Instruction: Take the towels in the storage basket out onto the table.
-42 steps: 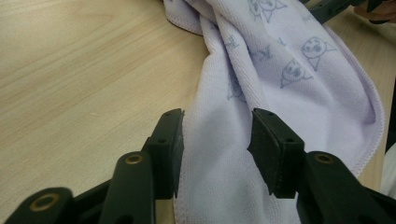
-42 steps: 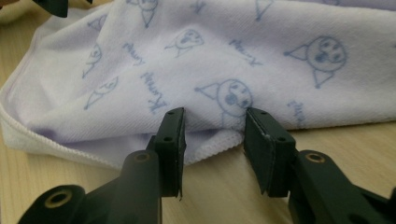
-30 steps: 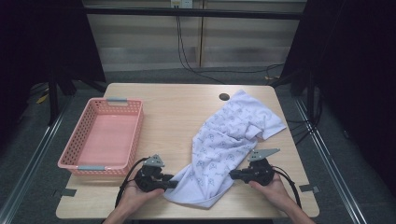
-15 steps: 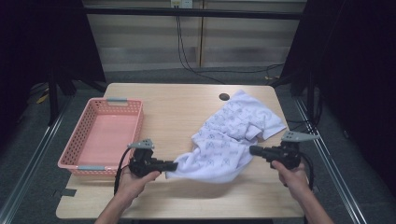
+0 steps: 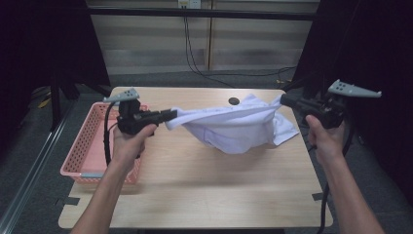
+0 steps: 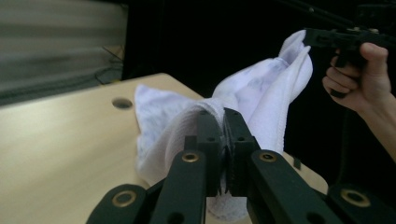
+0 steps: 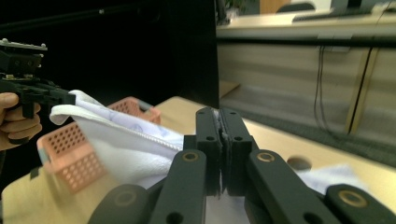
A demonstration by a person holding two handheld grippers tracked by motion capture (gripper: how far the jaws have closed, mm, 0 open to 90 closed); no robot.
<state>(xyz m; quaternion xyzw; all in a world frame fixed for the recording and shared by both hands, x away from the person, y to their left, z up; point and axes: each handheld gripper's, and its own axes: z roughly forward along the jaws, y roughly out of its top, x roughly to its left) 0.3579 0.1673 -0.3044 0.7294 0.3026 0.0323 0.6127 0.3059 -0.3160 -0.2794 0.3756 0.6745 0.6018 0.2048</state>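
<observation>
The white cloth point(image 5: 233, 127) hangs stretched above the tabletop point(image 5: 204, 195), near its far edge. The left gripper point(image 5: 171, 115) clamps one corner and the right gripper point(image 5: 283, 99) clamps the other. A pink basket point(image 5: 83, 151) sits at the left edge, beside the left hand point(image 5: 127, 144). A dark hole point(image 5: 234, 101) lies behind the cloth.

White cloth point(image 5: 233, 127), faint grey print: lifted, stretched sideways above the table's far half, middle sagging, right end trailing near the table's right edge.
</observation>
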